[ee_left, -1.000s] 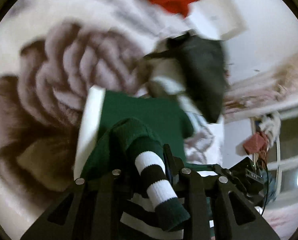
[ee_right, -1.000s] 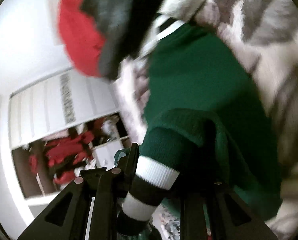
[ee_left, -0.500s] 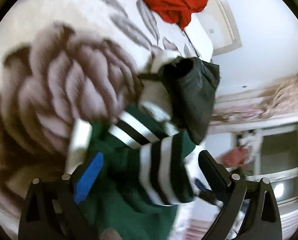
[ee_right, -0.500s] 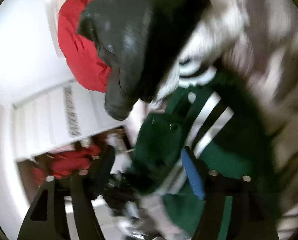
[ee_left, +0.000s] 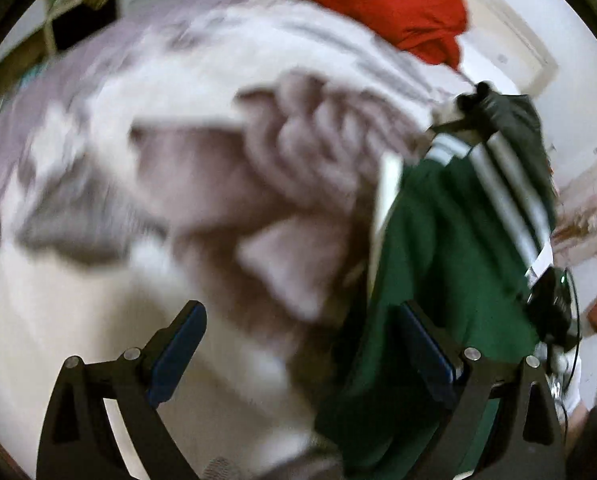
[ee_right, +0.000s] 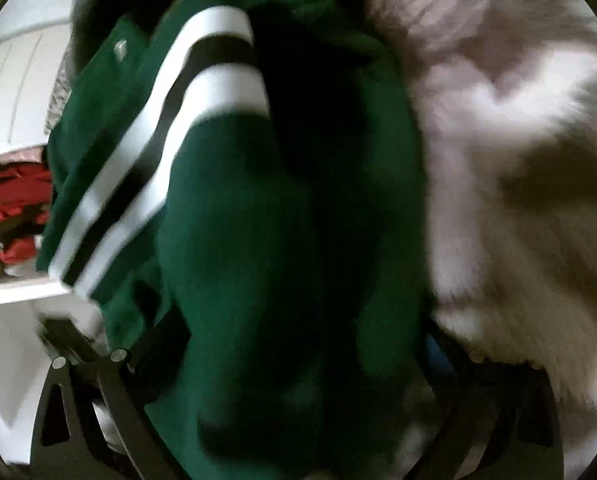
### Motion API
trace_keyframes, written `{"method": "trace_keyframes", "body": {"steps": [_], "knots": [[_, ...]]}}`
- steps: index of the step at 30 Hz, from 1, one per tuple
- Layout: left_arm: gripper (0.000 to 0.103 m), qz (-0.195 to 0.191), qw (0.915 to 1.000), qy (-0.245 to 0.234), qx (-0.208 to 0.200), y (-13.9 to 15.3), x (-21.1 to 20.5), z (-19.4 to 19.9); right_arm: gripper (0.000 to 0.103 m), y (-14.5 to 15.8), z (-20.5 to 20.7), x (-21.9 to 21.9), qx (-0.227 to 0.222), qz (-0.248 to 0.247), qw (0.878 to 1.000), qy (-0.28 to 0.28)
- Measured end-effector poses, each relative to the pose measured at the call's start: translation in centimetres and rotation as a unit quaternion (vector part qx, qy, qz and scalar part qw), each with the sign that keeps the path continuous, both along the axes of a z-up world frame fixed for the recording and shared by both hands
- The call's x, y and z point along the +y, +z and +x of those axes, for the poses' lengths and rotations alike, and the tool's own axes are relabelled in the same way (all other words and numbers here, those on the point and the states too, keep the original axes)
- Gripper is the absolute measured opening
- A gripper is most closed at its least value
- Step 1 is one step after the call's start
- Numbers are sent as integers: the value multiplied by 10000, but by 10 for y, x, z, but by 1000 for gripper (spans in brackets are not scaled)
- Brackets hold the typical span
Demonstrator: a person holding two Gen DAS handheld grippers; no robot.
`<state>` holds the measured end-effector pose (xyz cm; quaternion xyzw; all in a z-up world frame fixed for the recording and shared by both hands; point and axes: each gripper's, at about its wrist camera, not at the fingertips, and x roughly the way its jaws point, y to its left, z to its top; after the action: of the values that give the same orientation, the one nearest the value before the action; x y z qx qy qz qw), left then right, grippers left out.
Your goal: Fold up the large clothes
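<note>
Two black fingers with blue pads frame the bottom of the left wrist view, where the left gripper point(ee_left: 302, 344) stands spread wide with nothing pressed between its pads; only the blurred grey-and-white bedspread point(ee_left: 178, 200) and the near edge of the green garment point(ee_left: 438, 260) show in the gap. That garment, dark green with white and black stripes, lies on the bed at the right of this view, running away from the right-hand finger toward a black piece of clothing point(ee_left: 514, 116) at its far end. Farther off, a red garment point(ee_left: 378, 4) sits at the top edge of the bedspread, with a white wall behind it.

In the right wrist view the right gripper point(ee_right: 282, 364) is opening its fingers, and the green garment point(ee_right: 258, 220) fills the space between them, bunched up close to the lens and hiding most of both fingers; the pads do not appear to press on it. Its striped band runs up the left side. Beyond it at the right lies the bedspread point(ee_right: 518, 140), and at the far left a white shelf point(ee_right: 22, 288) holds red things.
</note>
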<state>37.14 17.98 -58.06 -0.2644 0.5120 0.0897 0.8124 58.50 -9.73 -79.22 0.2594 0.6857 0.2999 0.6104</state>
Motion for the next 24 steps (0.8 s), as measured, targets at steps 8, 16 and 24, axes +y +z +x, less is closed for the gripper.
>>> {"method": "trace_keyframes", "body": {"steps": [8,16,24], "knots": [[98,162,9994,282,142,2,-6,-15,40,18,-6,-23,172,533,9964,-630],[98,716,9971,-198,141,48,-23,-22,36,44,-177,-102,889,1649,9067,-3779],[98,739,9927,-851,440,44,-84,-68,53,19,-344,-137,2268,834,8803,-4083]]}}
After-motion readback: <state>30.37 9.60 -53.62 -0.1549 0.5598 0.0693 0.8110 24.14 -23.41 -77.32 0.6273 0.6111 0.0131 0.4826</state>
